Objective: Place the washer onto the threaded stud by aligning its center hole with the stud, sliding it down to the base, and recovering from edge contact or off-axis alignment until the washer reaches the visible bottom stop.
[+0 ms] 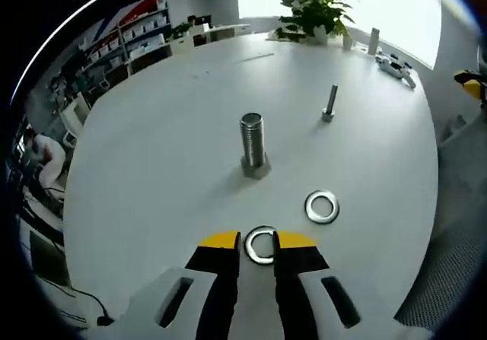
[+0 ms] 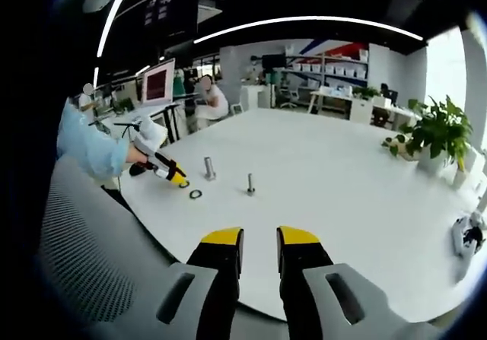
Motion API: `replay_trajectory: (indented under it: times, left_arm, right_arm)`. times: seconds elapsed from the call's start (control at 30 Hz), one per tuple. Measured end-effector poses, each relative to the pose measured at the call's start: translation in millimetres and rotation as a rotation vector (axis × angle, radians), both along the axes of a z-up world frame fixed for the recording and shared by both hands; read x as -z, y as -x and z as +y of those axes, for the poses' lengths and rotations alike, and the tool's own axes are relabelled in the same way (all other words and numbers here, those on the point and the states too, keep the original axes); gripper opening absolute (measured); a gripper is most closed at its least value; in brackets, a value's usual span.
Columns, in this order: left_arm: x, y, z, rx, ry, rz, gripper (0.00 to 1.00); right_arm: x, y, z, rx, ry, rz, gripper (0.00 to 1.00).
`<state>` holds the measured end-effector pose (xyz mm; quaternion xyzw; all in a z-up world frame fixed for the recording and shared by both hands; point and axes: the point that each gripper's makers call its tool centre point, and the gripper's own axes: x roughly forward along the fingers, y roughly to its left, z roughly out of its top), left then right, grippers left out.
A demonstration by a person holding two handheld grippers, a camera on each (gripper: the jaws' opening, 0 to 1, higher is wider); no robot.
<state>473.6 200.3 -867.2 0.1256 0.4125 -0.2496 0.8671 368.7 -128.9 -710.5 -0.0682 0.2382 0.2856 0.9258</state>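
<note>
So in the left gripper view, the left gripper (image 1: 259, 243) has its yellow-tipped jaws down at the bottom centre of the frame, closed in on a washer (image 1: 261, 246) that sits right between the tips. Looks like they're pinching it by the edge, though I can't say for sure it's lifted off the white table (image 1: 152, 165) yet rather than lying flat on it.

The thing that matters for the next move: the big threaded stud (image 1: 253, 144) stands upright on its hex base straight ahead, in the middle of the frame, almost dead in line with the jaws. So the washer needs to go forward and up over the top of the stud, then down its vertical axis. The hole has to end up level and centred, or it'll catch on the threads.

A second washer (image 1: 322, 207) lies flat just right of the held one, and a thinner bolt (image 1: 330, 104) stands further back, upper right of the stud. Don't mix those up.

In the right gripper view, the right gripper (image 2: 259, 241) sits at the bottom centre with a small gap between its jaws and nothing in it, well apart from the action. The left gripper (image 2: 173, 174) shows at centre left, clearly the closer one to the stud (image 2: 208, 168).
</note>
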Motion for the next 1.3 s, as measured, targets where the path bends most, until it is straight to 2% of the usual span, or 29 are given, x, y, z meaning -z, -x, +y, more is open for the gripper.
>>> replay_trajectory:
  times: [0.03,0.07,0.13,0.43,0.47,0.53,0.6,0.7,0.73,0.8,1.03,1.07,1.1,1.13,1.3]
  left_arm:
    - [3.7,1.4,0.3,0.006,-0.006,0.012,0.15]
    - [-1.2,-4.5,-1.6,0.002,0.018,-0.026,0.14]
    - [1.1,-7.3,1.1,-0.016,0.016,-0.003,0.14]
    - [2.6,-8.6,6.0,-0.032,0.054,0.02,0.15]
    - [3.4,-7.3,6.7,-0.032,0.053,0.027,0.14]
    - [5.8,-6.4,13.5,-0.009,0.01,0.016,0.13]
    - [4.0,-1.8,8.7,-0.048,0.069,0.043,0.13]
    - [4.0,-3.2,8.5,0.041,-0.03,-0.004,0.12]
    - [4.2,-3.1,7.7,0.049,-0.037,-0.013,0.12]
    - [4.2,-4.9,5.5,0.005,0.01,-0.012,0.12]
    - [3.9,-5.1,5.0,0.02,-0.001,-0.037,0.09]
    - [5.7,-3.0,7.3,0.017,-0.033,-0.019,0.04]
    - [5.0,-6.7,6.3,0.054,-0.059,-0.038,0.03]
    - [5.9,-7.3,3.1,0.031,-0.046,-0.034,0.03]
    - [2.0,-9.2,-0.7,0.024,-0.039,-0.043,0.02]
  right_arm:
    - [0.0,0.0,0.0,0.001,-0.002,0.001,0.2]
    - [0.0,0.1,0.3,0.002,-0.004,0.003,0.2]
    - [0.5,0.4,0.3,-0.001,0.002,0.005,0.2]
    - [1.8,1.2,-1.0,0.006,0.004,0.011,0.2]
    - [1.8,1.2,-0.9,0.006,0.004,0.011,0.2]
    - [1.7,1.2,-0.8,0.006,0.003,0.011,0.2]
    - [1.8,1.2,-1.1,0.007,0.003,0.013,0.2]
    - [1.7,0.9,-1.4,0.009,0.003,0.013,0.2]
    - [1.8,1.0,-1.3,0.009,0.003,0.014,0.2]
    - [1.8,1.2,-1.1,0.007,0.002,0.014,0.2]
    - [1.3,1.6,-1.1,0.008,-0.001,0.013,0.2]
    - [1.2,1.7,-1.2,0.008,-0.001,0.013,0.2]
    - [1.2,1.7,-1.1,0.007,-0.001,0.013,0.2]
    - [1.2,1.7,-1.2,0.007,-0.001,0.014,0.2]
    - [1.2,1.8,-1.1,0.007,-0.002,0.015,0.2]
